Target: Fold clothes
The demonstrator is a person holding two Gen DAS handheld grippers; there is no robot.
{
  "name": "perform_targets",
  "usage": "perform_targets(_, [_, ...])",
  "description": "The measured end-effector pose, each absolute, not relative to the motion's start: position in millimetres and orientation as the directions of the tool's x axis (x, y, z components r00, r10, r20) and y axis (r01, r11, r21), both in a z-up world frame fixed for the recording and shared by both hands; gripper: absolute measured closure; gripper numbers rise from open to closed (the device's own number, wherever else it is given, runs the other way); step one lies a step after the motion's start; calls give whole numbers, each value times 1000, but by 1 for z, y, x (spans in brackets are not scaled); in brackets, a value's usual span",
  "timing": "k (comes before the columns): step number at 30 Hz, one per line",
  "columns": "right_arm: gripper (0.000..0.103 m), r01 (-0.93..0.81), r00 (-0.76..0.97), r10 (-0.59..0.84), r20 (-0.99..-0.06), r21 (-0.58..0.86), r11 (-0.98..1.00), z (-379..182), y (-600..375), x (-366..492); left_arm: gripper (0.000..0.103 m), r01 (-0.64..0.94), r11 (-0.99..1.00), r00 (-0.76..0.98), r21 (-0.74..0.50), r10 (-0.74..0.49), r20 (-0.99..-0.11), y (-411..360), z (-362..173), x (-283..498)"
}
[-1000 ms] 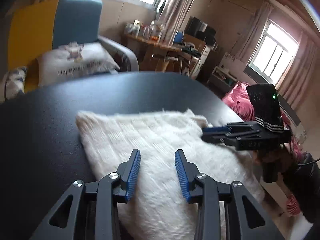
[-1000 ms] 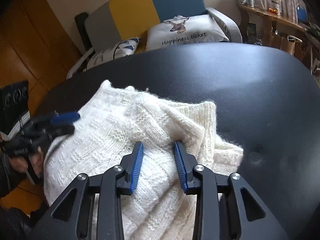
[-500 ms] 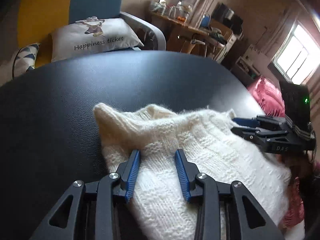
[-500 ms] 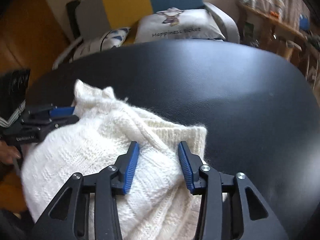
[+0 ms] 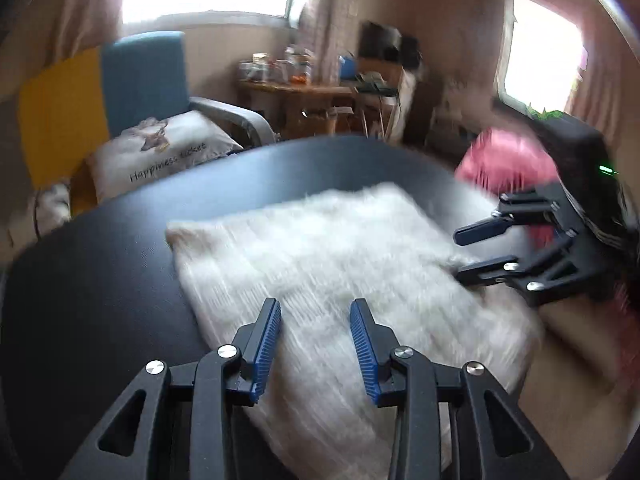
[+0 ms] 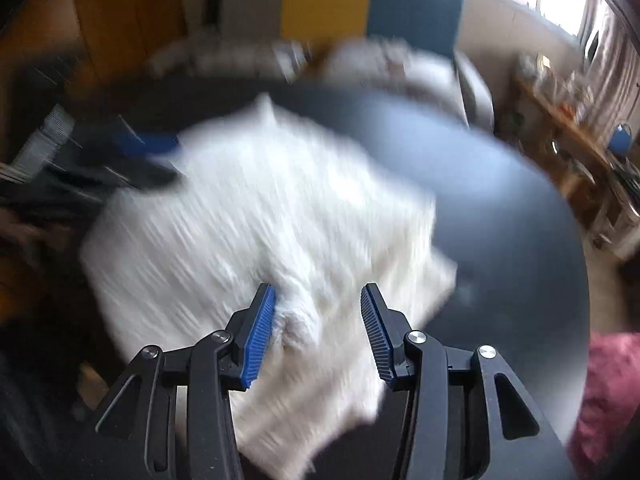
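Lying flat on the black tabletop [image 5: 100, 288], folded into a rough rectangle: white knitted sweater [image 5: 340, 272], fluffy, reaching close to the near edge. Blurred in both views, strongly so in the right wrist view.

Left tool [image 5: 315, 344]: hovers low over the near part of the sweater, blue pads apart, nothing pinched between them. Jaws at a middle width.

Right tool [image 6: 318, 332]: also over the sweater [image 6: 260, 220], near its right side. Jaws parted, wider than a narrow gap, knit visible in the space between them, a small tuft just beside the left pad [image 6: 260, 336]. No pressing on the cloth to see. Same tool seen from the left wrist camera [image 5: 486, 248] at the right edge of the sweater, fingers spread, one above the other.

Behind the tabletop: armchair [image 5: 140, 80] in blue and yellow, holding a printed cushion [image 5: 168, 152]. Pink cloth [image 5: 508, 160] beyond the far right side. No boxes or baskets to tell clearly; small things on a wooden desk [image 5: 304, 92] too blurred to name.
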State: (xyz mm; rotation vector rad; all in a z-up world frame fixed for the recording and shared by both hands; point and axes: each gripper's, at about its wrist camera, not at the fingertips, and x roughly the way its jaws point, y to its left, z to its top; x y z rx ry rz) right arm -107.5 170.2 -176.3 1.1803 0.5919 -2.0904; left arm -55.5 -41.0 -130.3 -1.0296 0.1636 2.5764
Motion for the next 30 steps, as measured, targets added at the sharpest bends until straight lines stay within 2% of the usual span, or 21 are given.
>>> perform_targets(1, [55, 717, -386, -333, -860, -53, -695, -183, 174, -105, 66, -375, -927, -682, 14, 266, -681, -35, -135, -50])
perform_targets(3, [55, 683, -392, -364, -845, -3, -731, -189, 182, -102, 66, -362, -932, -689, 11, 260, -677, -35, -139, -53])
perform_targets(7, [54, 678, -438, -347, -829, -50, -734, -184, 177, -90, 65, -328, -941, -664, -81, 291, -689, -48, -132, -60])
perform_targets(12, [53, 671, -494, -325, -806, -115, -733, -165, 170, -73, 65, -288, -955, -736, -66, 265, -622, -54, -105, -26])
perform_targets(15, [53, 686, -513, -395, -762, -87, -723, -146, 175, -51, 65, -289, -957, -729, -27, 238, -642, -44, -107, -13])
perform_targets(18, [52, 715, -472, -377, -797, -96, -693, -162, 166, -42, 64, -274, -962, -686, 11, 188, -703, -36, -127, -9])
perform_targets(23, [52, 714, -403, -373, -836, -32, -700, -199, 168, -40, 62, -238, -969, -704, 66, 126, -699, -27, -139, -4])
perform_targets(25, [52, 688, -379, -406, -831, 40, -724, -198, 178, -45, 61, -224, -972, -704, 67, 114, -701, -26, -139, -3])
perform_targets(30, [52, 688, -370, -389, -844, 32, -725, -186, 176, -44, 61, -200, -979, -691, 43, 110, -714, -31, -136, -4])
